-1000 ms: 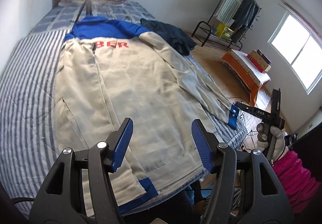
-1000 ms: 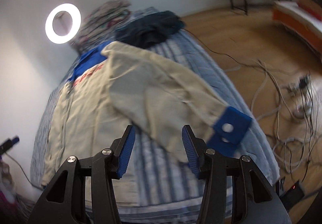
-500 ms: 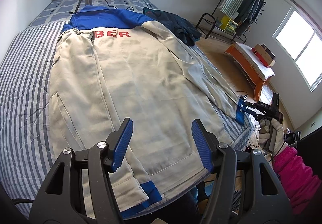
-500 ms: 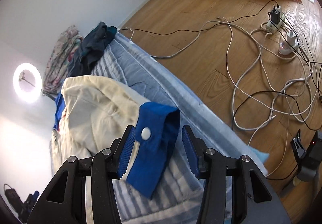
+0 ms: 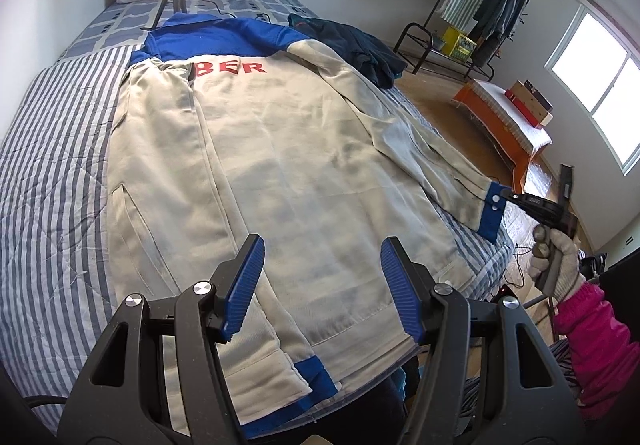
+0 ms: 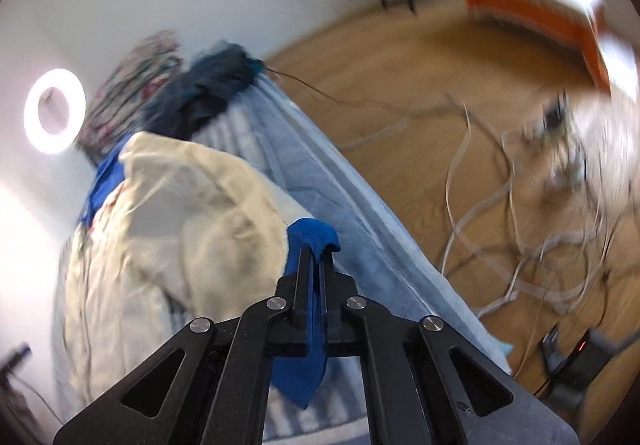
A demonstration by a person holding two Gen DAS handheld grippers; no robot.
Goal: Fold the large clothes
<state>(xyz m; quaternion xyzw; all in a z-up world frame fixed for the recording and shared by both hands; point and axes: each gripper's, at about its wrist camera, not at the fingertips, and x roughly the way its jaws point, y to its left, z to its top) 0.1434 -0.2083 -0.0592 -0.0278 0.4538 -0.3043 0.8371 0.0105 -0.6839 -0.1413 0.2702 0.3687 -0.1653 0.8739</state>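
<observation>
With the jacket (image 5: 288,165) spread flat on the bed (image 5: 52,165), the right gripper (image 6: 316,257) is clamped on the blue cuff (image 6: 310,237) at the bed's right edge, the left gripper (image 5: 322,289) hangs wide and empty over the hem, so the sleeve fold seems to begin, and next the cuff probably must go across the jacket body

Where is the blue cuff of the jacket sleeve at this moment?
The blue cuff is pinched in the shut right gripper at the bed's right edge; in the left wrist view it sits far right, beside the gloved hand.

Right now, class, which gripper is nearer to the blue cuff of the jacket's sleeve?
Right. The right gripper is shut on the blue cuff at the bed's edge. The left gripper hovers open above the jacket's hem, well apart from it.
</observation>
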